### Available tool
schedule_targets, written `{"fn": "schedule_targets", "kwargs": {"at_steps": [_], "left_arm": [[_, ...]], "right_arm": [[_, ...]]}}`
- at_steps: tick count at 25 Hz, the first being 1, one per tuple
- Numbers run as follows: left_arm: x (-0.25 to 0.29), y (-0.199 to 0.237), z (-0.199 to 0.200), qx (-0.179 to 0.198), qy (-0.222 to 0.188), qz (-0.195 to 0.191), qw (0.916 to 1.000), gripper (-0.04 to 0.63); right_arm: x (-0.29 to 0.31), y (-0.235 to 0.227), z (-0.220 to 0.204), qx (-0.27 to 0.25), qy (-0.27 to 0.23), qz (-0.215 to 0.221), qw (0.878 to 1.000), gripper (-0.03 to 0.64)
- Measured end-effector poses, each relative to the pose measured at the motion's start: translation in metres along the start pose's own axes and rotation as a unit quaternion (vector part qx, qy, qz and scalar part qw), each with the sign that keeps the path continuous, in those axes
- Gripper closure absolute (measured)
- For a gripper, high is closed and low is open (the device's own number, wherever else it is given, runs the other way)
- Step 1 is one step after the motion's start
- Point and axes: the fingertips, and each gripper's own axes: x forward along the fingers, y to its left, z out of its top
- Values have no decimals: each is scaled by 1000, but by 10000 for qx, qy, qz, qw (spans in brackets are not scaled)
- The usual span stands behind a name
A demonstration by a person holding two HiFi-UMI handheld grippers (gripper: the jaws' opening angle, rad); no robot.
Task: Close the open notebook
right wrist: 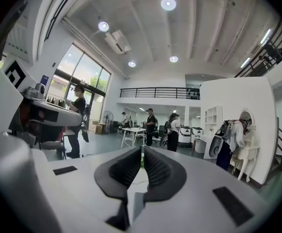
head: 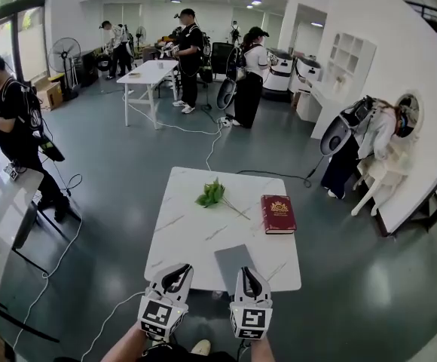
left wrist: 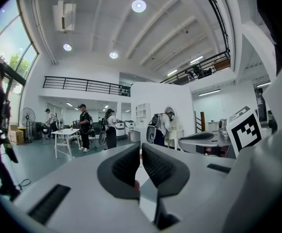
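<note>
A white marble-patterned desk (head: 192, 240) carries three things. A flat grey rectangular notebook (head: 232, 261) lies closed at the near edge. A red hardcover book with a gold emblem (head: 278, 213) lies shut towards the right side, and a green leafy sprig (head: 212, 194) lies left of it, well apart from the notebook. White cables (head: 200, 133) trail over the grey floor beyond, where several people stand. The left gripper (head: 177, 276) and right gripper (head: 249, 281) hang side by side above the near edge, each with its jaws drawn together on nothing.
</note>
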Motion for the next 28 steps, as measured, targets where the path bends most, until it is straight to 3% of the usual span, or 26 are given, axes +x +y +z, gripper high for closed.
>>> {"fn": "schedule_targets", "kwargs": {"at_steps": [12, 28], "left_arm": [[-45, 14, -10, -135, -1, 332, 9994, 561], [-46, 7, -11, -147, 17, 236, 9996, 561]], "right_arm": [[-11, 47, 12, -153, -105, 382, 9991, 600], [-20, 44, 9, -152, -58, 301, 9994, 600]]}}
